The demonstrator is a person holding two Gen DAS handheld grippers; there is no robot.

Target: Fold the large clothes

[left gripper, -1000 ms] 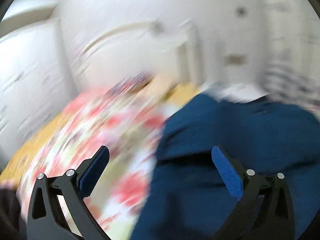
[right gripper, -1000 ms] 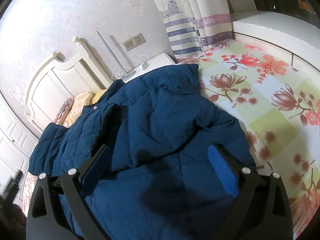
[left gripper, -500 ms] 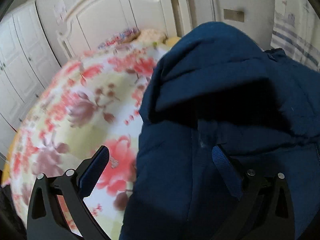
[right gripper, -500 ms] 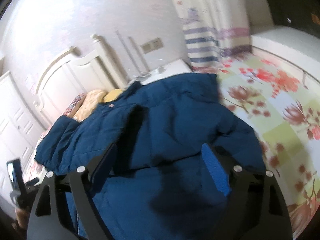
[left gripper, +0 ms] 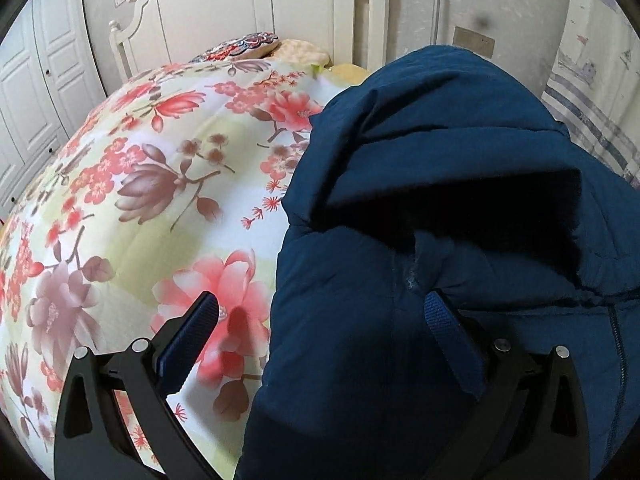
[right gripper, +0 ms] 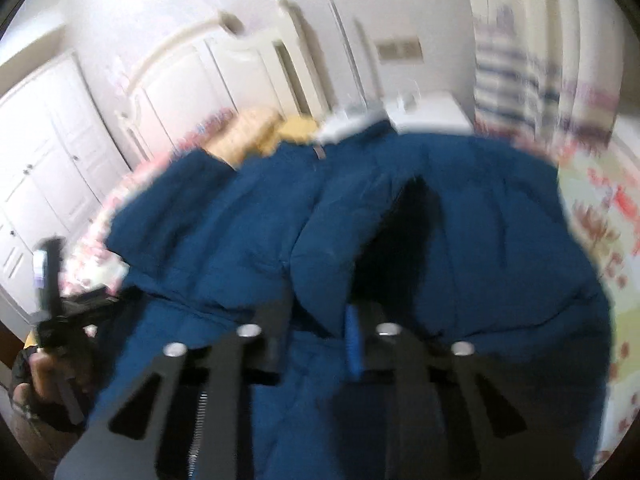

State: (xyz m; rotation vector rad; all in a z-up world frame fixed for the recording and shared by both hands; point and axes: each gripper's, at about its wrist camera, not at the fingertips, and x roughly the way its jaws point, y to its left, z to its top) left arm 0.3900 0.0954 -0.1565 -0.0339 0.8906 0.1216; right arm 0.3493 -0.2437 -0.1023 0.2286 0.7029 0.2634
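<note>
Puffy navy jacket (left gripper: 440,184) handles soft and bulky, so I take its edges beside the flowered quilt (left gripper: 132,184). My right gripper (right gripper: 316,344) is closing on a fold of it; my left gripper (left gripper: 320,332) gapes wide astride its side edge.

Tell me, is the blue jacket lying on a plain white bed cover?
No, the blue jacket lies on a bed cover printed with red and pink flowers on pale green and white.

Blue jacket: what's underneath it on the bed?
The blue jacket lies on the floral quilt, visible along its edge. Its folded-over flap hides a dark pocket; anything below cannot be seen.
</note>
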